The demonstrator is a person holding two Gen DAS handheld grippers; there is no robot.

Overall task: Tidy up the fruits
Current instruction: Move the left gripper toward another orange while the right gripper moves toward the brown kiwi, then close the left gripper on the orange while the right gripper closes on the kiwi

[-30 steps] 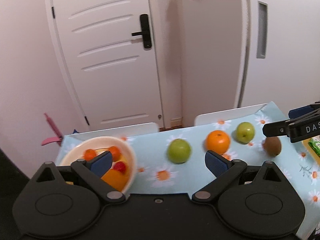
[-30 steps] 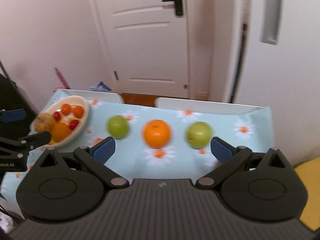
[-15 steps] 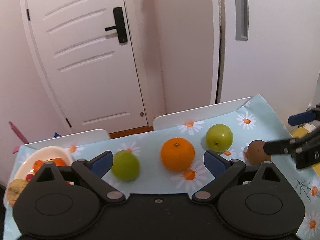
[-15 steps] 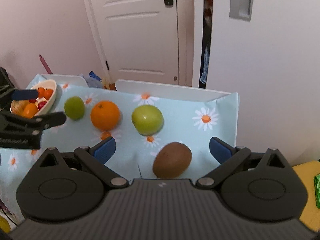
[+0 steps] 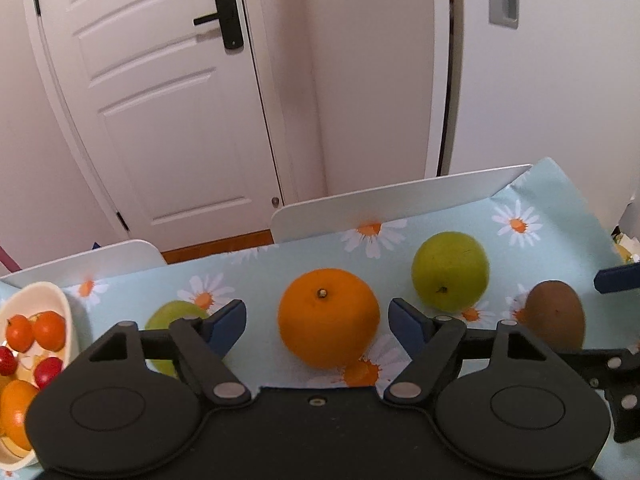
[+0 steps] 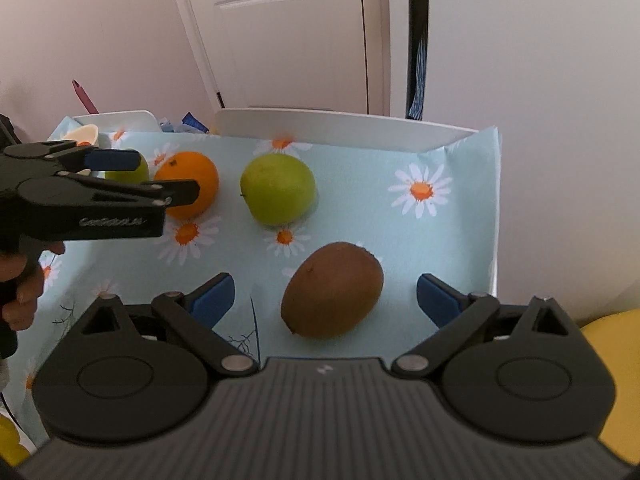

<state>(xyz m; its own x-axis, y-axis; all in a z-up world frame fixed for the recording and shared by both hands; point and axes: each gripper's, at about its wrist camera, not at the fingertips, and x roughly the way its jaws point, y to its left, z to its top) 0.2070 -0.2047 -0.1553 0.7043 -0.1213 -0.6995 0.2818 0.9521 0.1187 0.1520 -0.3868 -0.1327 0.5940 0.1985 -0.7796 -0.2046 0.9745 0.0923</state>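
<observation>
An orange (image 5: 328, 316) lies on the daisy-print tablecloth between the open fingers of my left gripper (image 5: 318, 322). A green apple (image 5: 450, 270) lies to its right and another green apple (image 5: 172, 316) to its left, partly behind my left finger. A brown kiwi (image 6: 332, 290) lies between the open fingers of my right gripper (image 6: 324, 296); it also shows in the left wrist view (image 5: 554, 318). A cream bowl (image 5: 68, 320) of small fruits stands at the far left. Neither gripper touches a fruit.
The table's far edge has two white chair backs (image 5: 384, 208) behind it, then a white door (image 5: 160, 100). The tablecloth (image 6: 460, 240) ends at the right near a wall. The left gripper body (image 6: 92, 200) reaches in over the orange (image 6: 188, 182).
Both grippers have swung right and come lower and closer to the table. The orange now sits between the left fingers and the kiwi between the right fingers. Both stay open.
</observation>
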